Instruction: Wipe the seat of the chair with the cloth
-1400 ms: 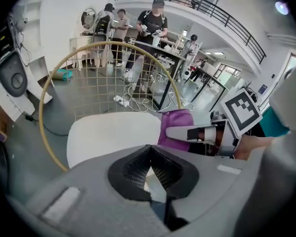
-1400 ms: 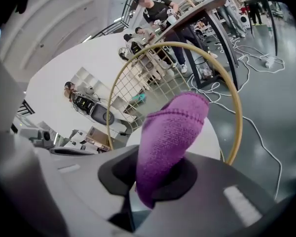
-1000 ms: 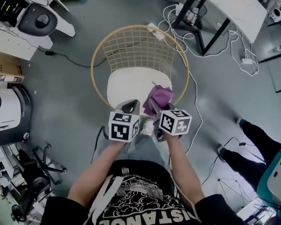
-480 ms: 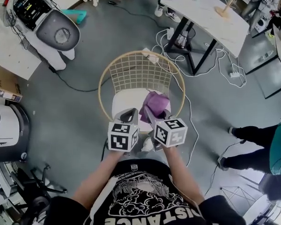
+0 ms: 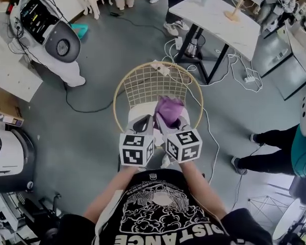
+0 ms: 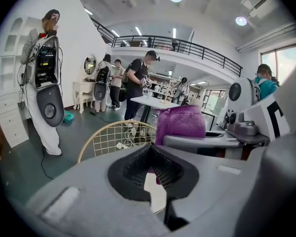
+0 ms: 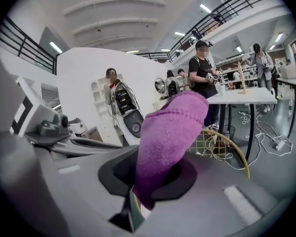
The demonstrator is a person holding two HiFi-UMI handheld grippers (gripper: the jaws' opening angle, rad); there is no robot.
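Observation:
A round chair with a gold wire back point(image 5: 155, 83) and a white seat point(image 5: 138, 113) stands right in front of me. The purple cloth point(image 5: 169, 110) hangs over the seat's right half, with my right gripper point(image 5: 163, 122) shut on it. In the right gripper view the cloth point(image 7: 167, 137) stands up out of the closed jaws of the right gripper point(image 7: 155, 169). My left gripper point(image 5: 142, 122) is beside it over the seat's front, shut and holding nothing. The left gripper view shows the left gripper point(image 6: 150, 152), the cloth point(image 6: 181, 123) to its right, and the chair back point(image 6: 116, 135) beyond.
A white table on black legs point(image 5: 214, 19) stands behind the chair, with cables point(image 5: 239, 68) on the floor around it. A white machine point(image 5: 46, 29) is at the far left and a cardboard box point(image 5: 4, 106) at the left edge. A person's legs point(image 5: 268, 154) are at the right.
The right gripper has lifted the cloth up off the seat. My view has pulled back, so the chair looks smaller and farther. Both grippers stay side by side.

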